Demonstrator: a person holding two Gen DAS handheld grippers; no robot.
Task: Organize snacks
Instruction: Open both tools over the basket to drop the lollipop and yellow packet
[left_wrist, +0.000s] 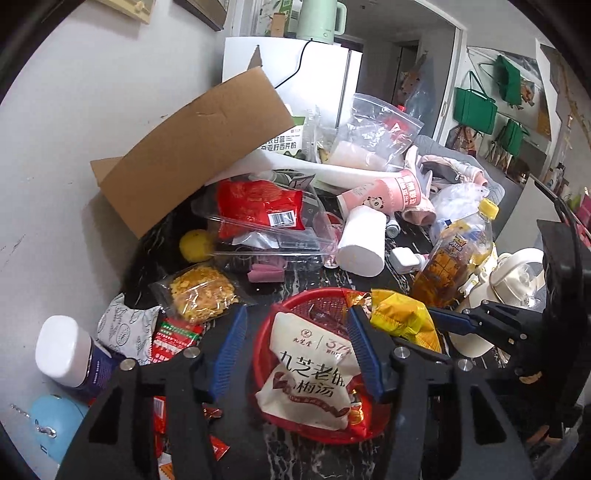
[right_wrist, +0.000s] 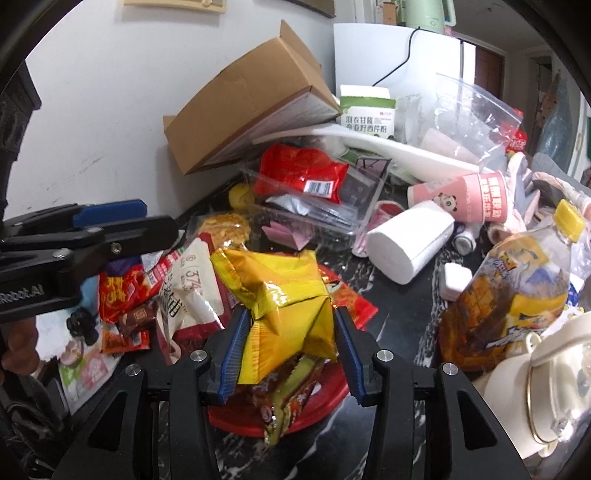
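Observation:
A red basket (left_wrist: 266, 413) sits on the dark marble table and holds a white snack pouch (left_wrist: 306, 376) and other packets. My left gripper (left_wrist: 299, 350) is open above the basket, around the white pouch without gripping it. My right gripper (right_wrist: 290, 350) is shut on a yellow snack bag (right_wrist: 284, 295) and holds it over the red basket (right_wrist: 314, 417). The yellow bag (left_wrist: 402, 314) and the right gripper (left_wrist: 458, 321) also show at the right of the left wrist view. The left gripper (right_wrist: 110, 218) shows at the left of the right wrist view.
A clear packet of yellow crisps (left_wrist: 201, 293), a red packet (left_wrist: 258, 206) in a clear tray, a cardboard box (left_wrist: 192, 147), a paper roll (left_wrist: 364, 240), a pink cup (left_wrist: 384, 192), a tea bottle (left_wrist: 454, 258), a white kettle (left_wrist: 517, 280) and a white-capped bottle (left_wrist: 70, 354) crowd the table.

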